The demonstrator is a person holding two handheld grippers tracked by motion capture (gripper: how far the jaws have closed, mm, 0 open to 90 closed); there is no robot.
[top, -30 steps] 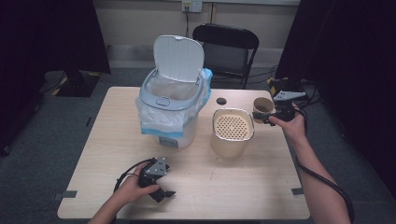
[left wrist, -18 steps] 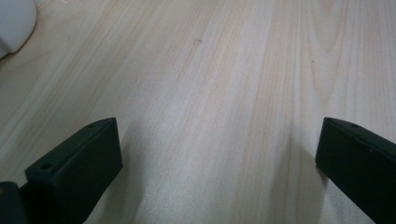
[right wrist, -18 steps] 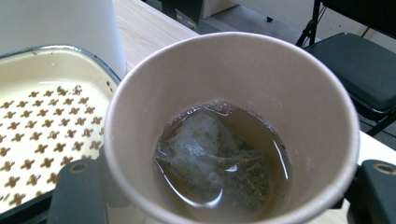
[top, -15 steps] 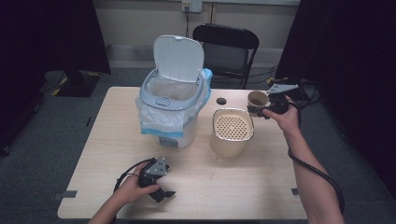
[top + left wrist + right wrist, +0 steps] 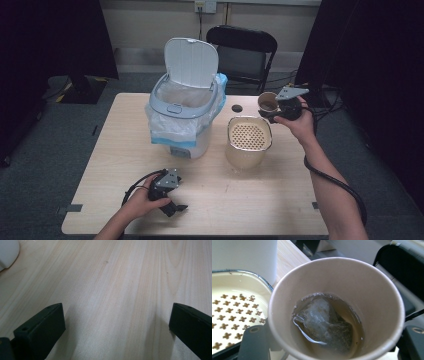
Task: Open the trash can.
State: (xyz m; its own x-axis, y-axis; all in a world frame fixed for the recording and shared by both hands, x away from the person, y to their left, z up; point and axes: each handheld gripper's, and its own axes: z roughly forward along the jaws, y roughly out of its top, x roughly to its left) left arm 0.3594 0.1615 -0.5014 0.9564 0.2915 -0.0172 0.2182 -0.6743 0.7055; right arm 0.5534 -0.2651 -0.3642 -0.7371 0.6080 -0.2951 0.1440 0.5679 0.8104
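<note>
— While clamped on the paper cup (image 5: 335,307), where does the right gripper (image 5: 280,107) hang?
— Above the far right part of the table (image 5: 120,145), cup lifted, tea bag (image 5: 324,326) soaking inside. Just below and left: perforated strainer pot (image 5: 249,137). Farther left: white bin (image 5: 182,117), lid up. Small dark disc (image 5: 237,108) lying between.
— And the left gripper (image 5: 172,202)?
— Jaws apart, nothing between, resting near the front edge; bare wood ahead.

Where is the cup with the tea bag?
In the high view the cup is up off the table at the right, held in the right gripper, just behind the strainer pot.
</note>
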